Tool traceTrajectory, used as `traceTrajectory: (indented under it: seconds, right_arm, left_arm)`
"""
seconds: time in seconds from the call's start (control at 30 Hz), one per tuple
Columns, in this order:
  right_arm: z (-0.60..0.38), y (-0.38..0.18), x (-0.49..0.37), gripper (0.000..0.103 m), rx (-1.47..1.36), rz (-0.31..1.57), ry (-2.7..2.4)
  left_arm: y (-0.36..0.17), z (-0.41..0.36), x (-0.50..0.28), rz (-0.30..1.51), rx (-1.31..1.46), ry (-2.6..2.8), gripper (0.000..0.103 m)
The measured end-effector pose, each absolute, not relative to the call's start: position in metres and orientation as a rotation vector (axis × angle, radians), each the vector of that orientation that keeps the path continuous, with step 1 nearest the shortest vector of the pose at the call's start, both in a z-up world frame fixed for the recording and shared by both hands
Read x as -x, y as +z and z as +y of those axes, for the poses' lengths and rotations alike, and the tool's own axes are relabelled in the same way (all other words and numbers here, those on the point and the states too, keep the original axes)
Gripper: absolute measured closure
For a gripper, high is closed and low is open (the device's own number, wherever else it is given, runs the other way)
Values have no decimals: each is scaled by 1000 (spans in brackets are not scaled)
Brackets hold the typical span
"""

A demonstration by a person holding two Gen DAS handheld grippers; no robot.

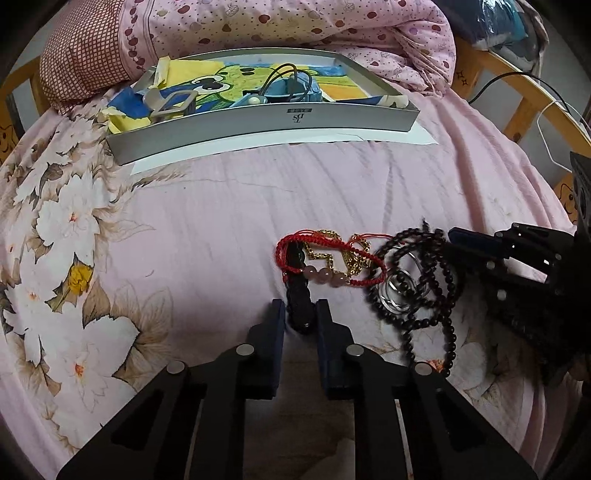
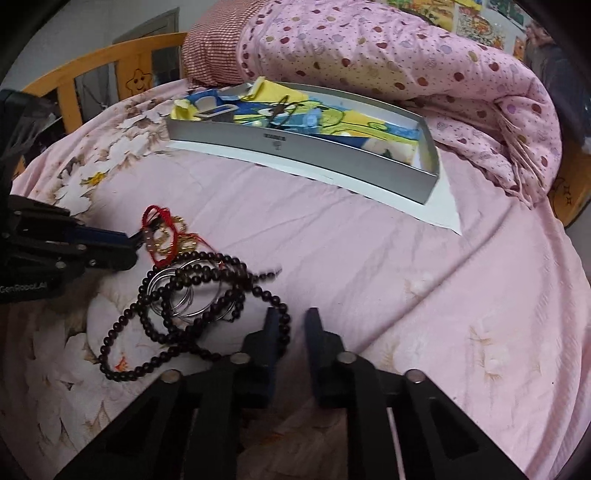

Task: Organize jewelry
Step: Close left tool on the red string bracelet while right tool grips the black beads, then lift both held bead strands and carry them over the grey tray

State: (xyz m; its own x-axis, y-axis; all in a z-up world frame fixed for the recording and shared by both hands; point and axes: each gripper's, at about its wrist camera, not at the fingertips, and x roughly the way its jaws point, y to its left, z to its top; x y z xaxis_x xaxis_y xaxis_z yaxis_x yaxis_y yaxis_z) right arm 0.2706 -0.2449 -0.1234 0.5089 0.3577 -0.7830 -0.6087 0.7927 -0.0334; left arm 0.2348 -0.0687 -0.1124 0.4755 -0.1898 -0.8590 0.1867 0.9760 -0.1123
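A heap of jewelry lies on the pink bedsheet: a red cord bracelet with pink beads, a gold chain, silver bangles and a long black bead necklace. My left gripper is shut on a black cord bracelet at the heap's near edge. The right gripper comes in from the right with its tips on the necklace. In the right wrist view the bead necklace runs between the right gripper's nearly closed fingers. The left gripper sits at the red bracelet.
A shallow grey box on white paper stands farther up the bed and holds a colourful cartoon cloth and a few small items. Behind it lie a rolled pink quilt and a checked pillow. A wooden bed rail and cables run at the right.
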Motion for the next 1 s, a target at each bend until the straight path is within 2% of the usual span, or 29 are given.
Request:
traceTrajectory:
  seconds: [0.3,0.5,1.0]
  right_arm:
    - [-241,-124,-271,92,327,856,590]
    - [-243,-122,-268,97,312,847,579]
    - [-248,-72,-230,97,377,609,414]
  left_arm:
    - [-114,-80,-242,1059,-70,-229,89]
    - [-114,-76,-239,1070,-55,-230,91]
    - [-97,-58,-178,1171,96,-317,91]
